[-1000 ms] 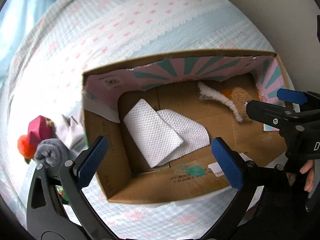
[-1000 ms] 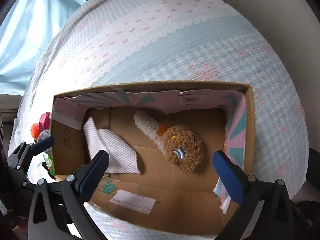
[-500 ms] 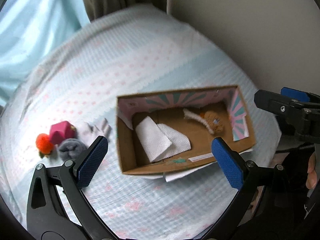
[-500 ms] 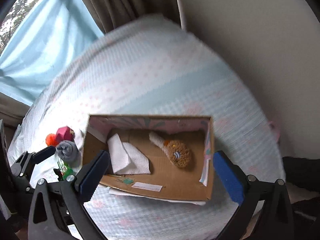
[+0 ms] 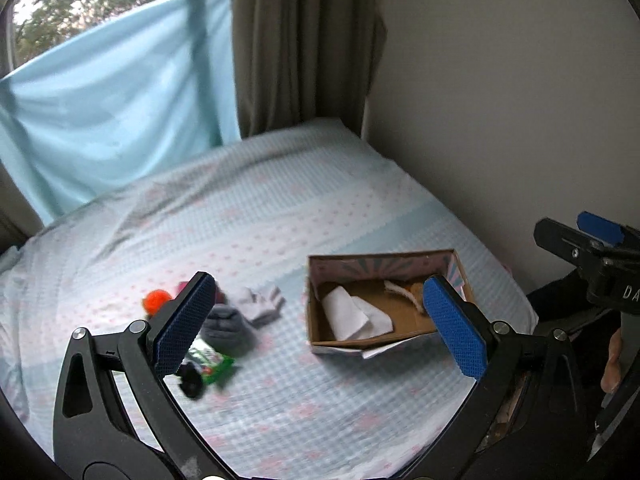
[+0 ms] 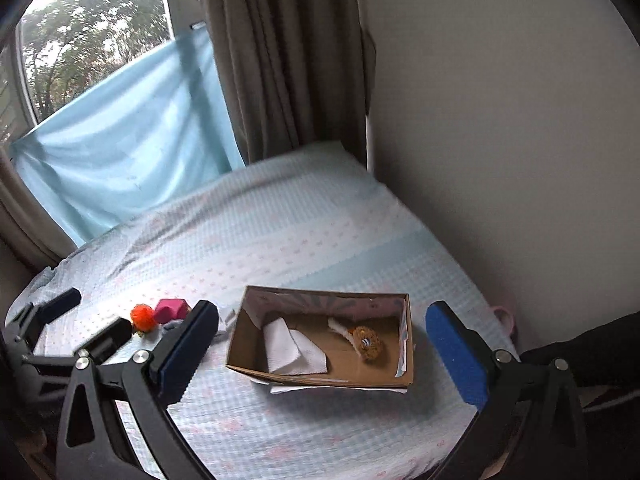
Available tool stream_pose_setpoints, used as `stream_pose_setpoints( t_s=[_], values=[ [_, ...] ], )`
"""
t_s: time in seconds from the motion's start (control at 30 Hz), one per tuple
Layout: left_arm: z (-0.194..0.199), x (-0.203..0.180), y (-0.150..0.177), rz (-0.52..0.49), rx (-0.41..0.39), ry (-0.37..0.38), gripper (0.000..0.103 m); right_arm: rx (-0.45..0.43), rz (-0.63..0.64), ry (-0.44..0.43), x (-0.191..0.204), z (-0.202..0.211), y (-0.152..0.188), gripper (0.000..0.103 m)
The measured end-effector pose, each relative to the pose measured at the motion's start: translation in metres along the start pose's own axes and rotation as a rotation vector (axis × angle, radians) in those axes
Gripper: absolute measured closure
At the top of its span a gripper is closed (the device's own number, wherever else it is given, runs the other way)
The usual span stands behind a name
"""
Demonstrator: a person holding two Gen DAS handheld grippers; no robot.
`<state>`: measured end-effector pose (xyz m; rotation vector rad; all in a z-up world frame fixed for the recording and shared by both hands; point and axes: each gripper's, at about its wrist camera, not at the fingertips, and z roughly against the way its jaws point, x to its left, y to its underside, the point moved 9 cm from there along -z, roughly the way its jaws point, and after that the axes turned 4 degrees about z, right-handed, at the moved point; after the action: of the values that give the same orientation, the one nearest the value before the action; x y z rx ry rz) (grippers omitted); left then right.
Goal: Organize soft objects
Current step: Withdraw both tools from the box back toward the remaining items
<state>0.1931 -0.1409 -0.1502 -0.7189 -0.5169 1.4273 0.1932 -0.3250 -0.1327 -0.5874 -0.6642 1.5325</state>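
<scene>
An open cardboard box (image 5: 316,332) (image 6: 320,380) sits on the bed. It holds a folded white cloth (image 5: 352,318) (image 6: 292,346) and a brown plush toy (image 6: 367,343) (image 5: 414,294). Left of the box lie a white glove (image 5: 262,304), a grey rolled sock (image 5: 228,328), an orange pom-pom (image 5: 157,300) (image 6: 143,317), a pink block (image 6: 172,310), a green packet (image 5: 210,362) and a small black item (image 5: 191,380). My left gripper (image 5: 320,328) is open and empty, well above the bed. My right gripper (image 6: 320,354) is open and empty, high over the box.
The bed (image 5: 260,220) has a pale blue and pink patterned sheet. A wall (image 5: 500,100) runs along its right side. A brown curtain (image 5: 300,40) and a blue cloth (image 5: 112,100) hang behind it under a window.
Both grippers have pulled up and back from the box, so the whole bed, wall and window now show. The box contents have not moved.
</scene>
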Motion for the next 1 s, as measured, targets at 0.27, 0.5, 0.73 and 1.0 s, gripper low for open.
stream_pose_setpoints(
  t_s=[0.27, 0.5, 0.73, 1.0],
  values=[
    [0.078, 0.084, 0.010, 0.053, -0.103, -0.051, 0.000, -0.119, 0.003, 0.007, 0.052, 0.052, 0.011, 0.000],
    [0.114, 0.164, 0.025, 0.085, -0.147, -0.106, 0.000, -0.169, 0.024, -0.029, 0.117, 0.065, 0.020, 0.000],
    [0.119, 0.241, 0.041, 0.138, -0.130, -0.115, 0.000, -0.160, 0.025, -0.057, 0.182, 0.053, 0.033, 0.000],
    [0.081, 0.307, 0.076, 0.108, -0.028, -0.077, 0.000, -0.099, -0.002, -0.041, 0.247, 0.015, 0.052, 0.000]
  ],
)
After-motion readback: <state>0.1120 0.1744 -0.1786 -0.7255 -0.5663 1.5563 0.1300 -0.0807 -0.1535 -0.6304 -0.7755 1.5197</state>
